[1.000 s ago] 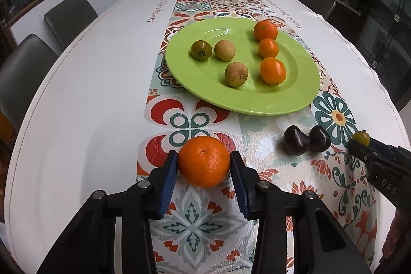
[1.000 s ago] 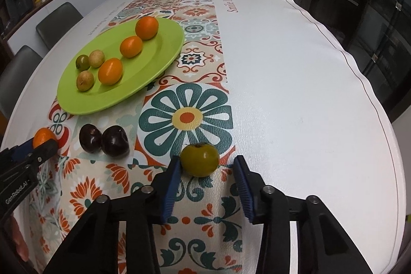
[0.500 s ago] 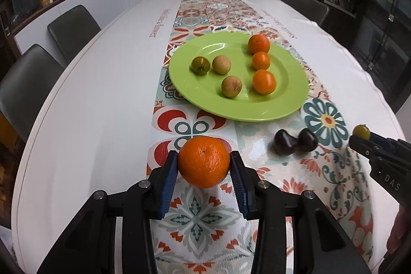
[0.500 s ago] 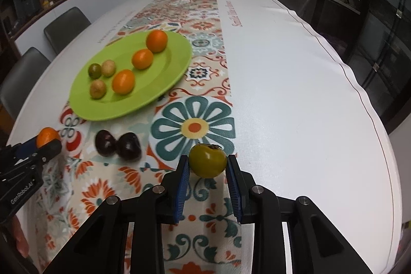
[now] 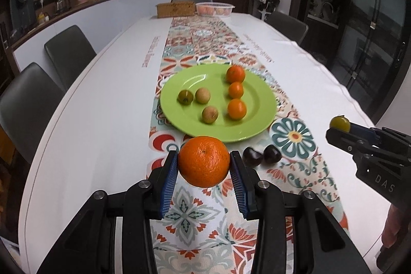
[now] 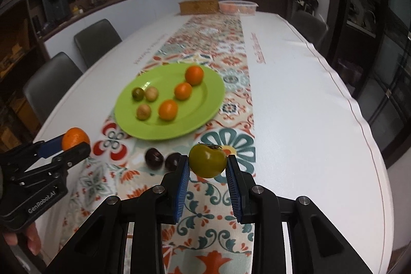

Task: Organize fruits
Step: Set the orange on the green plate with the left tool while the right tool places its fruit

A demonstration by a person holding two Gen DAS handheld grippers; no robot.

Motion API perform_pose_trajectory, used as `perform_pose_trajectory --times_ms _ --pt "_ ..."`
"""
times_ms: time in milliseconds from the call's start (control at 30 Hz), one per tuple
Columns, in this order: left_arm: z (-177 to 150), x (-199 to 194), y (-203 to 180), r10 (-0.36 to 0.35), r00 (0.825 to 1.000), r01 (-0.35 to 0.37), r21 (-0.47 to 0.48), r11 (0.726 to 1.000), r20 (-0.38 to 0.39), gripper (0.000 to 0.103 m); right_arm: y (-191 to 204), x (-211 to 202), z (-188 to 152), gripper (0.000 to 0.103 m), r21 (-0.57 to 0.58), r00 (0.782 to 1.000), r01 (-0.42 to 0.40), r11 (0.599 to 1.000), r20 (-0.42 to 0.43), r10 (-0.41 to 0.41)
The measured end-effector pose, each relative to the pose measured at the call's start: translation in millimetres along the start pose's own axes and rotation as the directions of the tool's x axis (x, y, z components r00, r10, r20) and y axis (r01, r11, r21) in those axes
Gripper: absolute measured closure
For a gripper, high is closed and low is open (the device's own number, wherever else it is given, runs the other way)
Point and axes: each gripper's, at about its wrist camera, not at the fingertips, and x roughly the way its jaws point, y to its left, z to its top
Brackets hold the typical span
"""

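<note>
1. Your two carried fruits: the round orange mandarin (image 5: pixel 203 161) sits clamped between the blue pads of your left gripper (image 5: pixel 204 172), lifted clear of the bench (image 5: pixel 97 125). The yellow-green tomato-like fruit with a dry calyx (image 6: pixel 207 161) is pinched in your right gripper (image 6: pixel 208 170); its fingers have just been closing and now press the fruit on both sides, also off the bench.
2. Key relation: the round lime-green plate (image 5: pixel 267 107) lies ahead of both grippers and lower. From the left fingers it's nearly straight ahead, near rim just beyond the mandarin. From the right fingers it's ahead and to the left (image 6: pixel 213 104). Left hand looks nearer to the rim.
3. On the plate: three orange fruits in a row (image 5: pixel 235 90) on its right side, three small brownish-green fruits (image 5: pixel 203 95) on its left. Judgement: mandarin joins the orange row, green fruit goes to the far cluster, so your right hand would cross over.
4. Two dark purple plum-like fruits (image 5: pixel 253 156), side by side on the patterned floral runner (image 5: pixel 190 220), lie between plate rim and grippers — not yet sorted.
5. Risk: hands crowding over the plate; go one at a time.
</note>
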Motion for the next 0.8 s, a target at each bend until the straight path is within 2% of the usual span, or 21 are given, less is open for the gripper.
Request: perform_pose_trajectory --times_ms 333,800 --pt "16 -12 -8 -0.029 0.998 0.027 0.034 0.999 0.054 0.063 12 -13 14 0.073 -0.043 0.998 -0.046 0.998 0.046 0.048" --pt "48 4 -9 -0.034 0.996 0.027 0.077 0.997 0.080 0.063 22 9 37 0.073 -0.106 0.997 -0.062 0.992 0.036 0.066"
